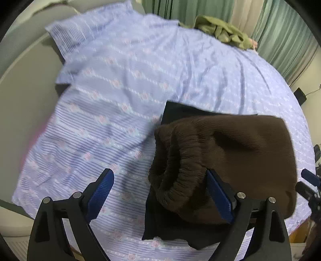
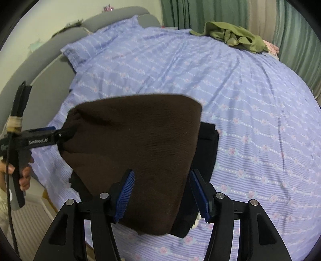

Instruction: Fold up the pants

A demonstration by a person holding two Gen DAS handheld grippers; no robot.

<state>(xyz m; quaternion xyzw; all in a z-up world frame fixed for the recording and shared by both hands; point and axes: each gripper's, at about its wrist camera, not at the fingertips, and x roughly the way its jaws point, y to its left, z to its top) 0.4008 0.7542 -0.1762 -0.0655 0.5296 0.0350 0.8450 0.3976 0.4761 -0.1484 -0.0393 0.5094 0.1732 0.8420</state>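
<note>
Folded brown knit pants (image 1: 240, 152) (image 2: 136, 144) lie on a black garment (image 1: 178, 112) (image 2: 208, 148) on the bed. Their ribbed waistband bunches toward my left gripper (image 1: 159, 173), which is open wide above it. Its left pad hangs over bare sheet and its right pad sits at the waistband's edge. In the right wrist view, the left gripper (image 2: 58, 137) sits at the pants' left corner, with a hand (image 2: 25, 176) holding it. My right gripper (image 2: 162, 172) is open above the pants' near edge, and the cloth lies slack between its fingers.
The bed wears a lilac patterned sheet (image 1: 140, 70) (image 2: 250, 120) with a matching pillow (image 1: 90, 36) (image 2: 96, 46) by the grey headboard (image 2: 40, 66). A green garment (image 1: 220, 30) (image 2: 234, 36) lies at the far side. Green curtains (image 2: 200, 12) hang behind.
</note>
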